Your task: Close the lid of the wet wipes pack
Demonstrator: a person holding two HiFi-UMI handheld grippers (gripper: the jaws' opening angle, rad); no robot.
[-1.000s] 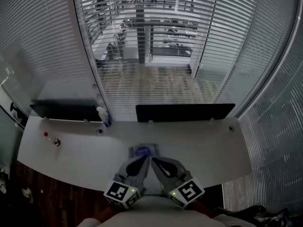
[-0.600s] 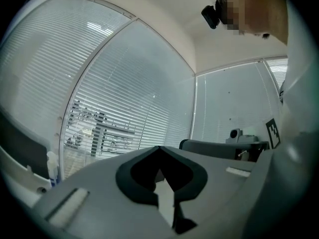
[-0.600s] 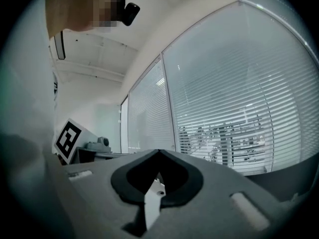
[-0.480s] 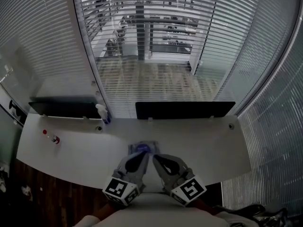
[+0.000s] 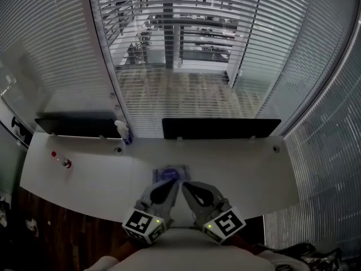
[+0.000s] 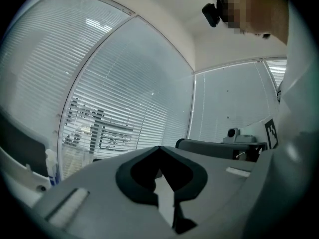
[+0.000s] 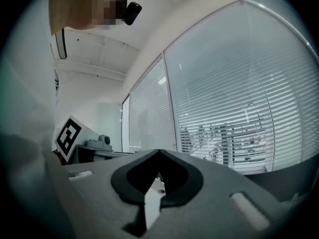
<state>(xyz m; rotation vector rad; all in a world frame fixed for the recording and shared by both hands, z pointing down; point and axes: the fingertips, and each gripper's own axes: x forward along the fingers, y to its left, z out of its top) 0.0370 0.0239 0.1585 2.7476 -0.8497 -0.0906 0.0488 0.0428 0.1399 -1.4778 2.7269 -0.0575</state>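
Observation:
The wet wipes pack, bluish with a rounded lid on top, lies flat on the white desk just past my two grippers. It is too small in the head view to tell how its lid stands. My left gripper and right gripper are held close to the body, with their tips angled together right before the pack's near edge. Both are shut with nothing between the jaws. The left gripper and right gripper views tilt up at blinds and ceiling, so the pack is hidden there.
A spray bottle stands at the back left by a dark screen, and a second dark screen lies behind the pack. A small red-capped bottle lies far left. Glass walls with blinds surround the desk.
The head view has shifted a little. Both grippers keep nearly the same shut pose before the pack, and the pack has not moved.

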